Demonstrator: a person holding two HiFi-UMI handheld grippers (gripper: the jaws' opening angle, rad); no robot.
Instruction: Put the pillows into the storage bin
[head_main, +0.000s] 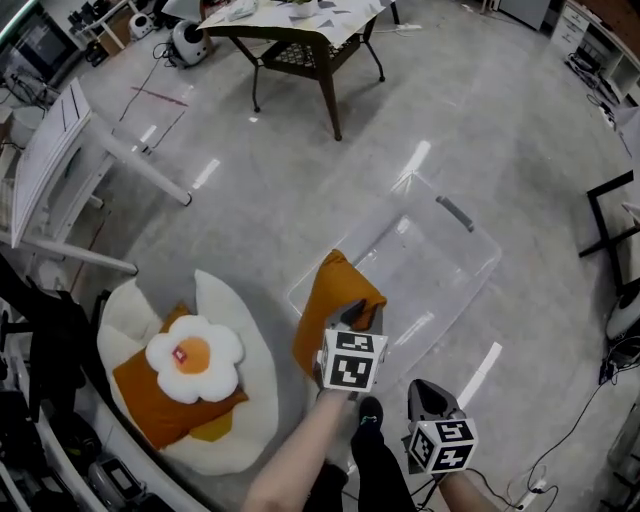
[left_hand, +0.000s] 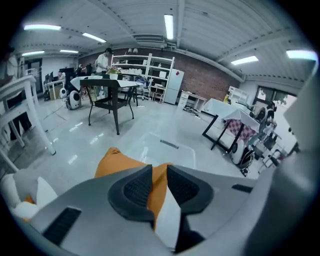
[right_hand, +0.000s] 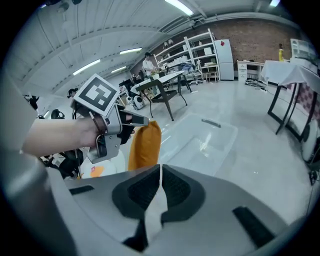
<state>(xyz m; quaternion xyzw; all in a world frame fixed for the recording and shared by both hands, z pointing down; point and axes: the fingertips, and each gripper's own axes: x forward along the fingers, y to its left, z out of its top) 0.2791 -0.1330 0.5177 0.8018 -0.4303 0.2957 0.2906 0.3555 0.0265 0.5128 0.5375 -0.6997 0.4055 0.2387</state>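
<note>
Left gripper (head_main: 358, 312) jaws a little apart, pinching the orange pillow (head_main: 335, 300). The pillow hangs below it, long axis vertical, at the near-left rim of the clear storage bin (head_main: 430, 270); the bin opens forward-right. Right gripper (head_main: 428, 395) closed, empty, further back. Egg pillow (head_main: 193, 357) well left. Glossy grey floor (head_main: 300, 170), workshop room.

Right gripper (right_hand: 160, 175): jaws together, nothing between them. Left gripper (right_hand: 134, 120): marker cube on top, held in a hand (right_hand: 82, 132), pinching the top of an orange pillow (right_hand: 145, 147). The pillow hangs upright beside a clear storage bin (right_hand: 212, 137). Table (right_hand: 165, 80) and shelving (right_hand: 195, 50) stand behind.
</note>
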